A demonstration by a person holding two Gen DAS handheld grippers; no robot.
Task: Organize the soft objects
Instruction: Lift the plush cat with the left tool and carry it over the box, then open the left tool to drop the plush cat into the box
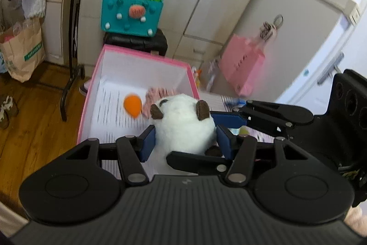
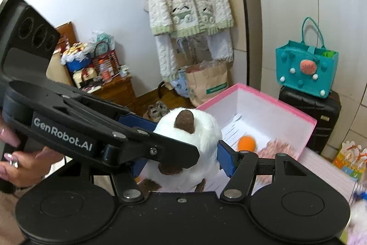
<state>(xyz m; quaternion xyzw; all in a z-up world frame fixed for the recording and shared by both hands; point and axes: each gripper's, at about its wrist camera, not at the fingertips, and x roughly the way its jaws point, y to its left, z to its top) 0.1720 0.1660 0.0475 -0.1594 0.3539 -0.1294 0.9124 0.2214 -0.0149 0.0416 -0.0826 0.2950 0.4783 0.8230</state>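
- Left wrist view: The left gripper (image 1: pixel 185 141) pinches a white plush toy (image 1: pixel 183 125) between its blue pads, while the right gripper (image 1: pixel 229 117) reaches in from the right with a finger against the toy's far side. The toy hangs above the near edge of a pink box (image 1: pixel 146 54). Inside the box lie an orange ball (image 1: pixel 132 105) and a pink knitted piece (image 1: pixel 158 93), so part of the sorting looks done; the toy is not yet in.
- Right wrist view: The right gripper (image 2: pixel 181 160) clamps the same plush toy (image 2: pixel 190 141), the left gripper (image 2: pixel 137 128) crossing in from the left, a hand (image 2: pixel 20 162) on its handle. The pink box (image 2: pixel 305 121) sits just beyond, holding the orange ball (image 2: pixel 246 143) and knitted piece (image 2: pixel 277 148). A teal bag (image 2: pixel 305 70) stands behind on a black case.
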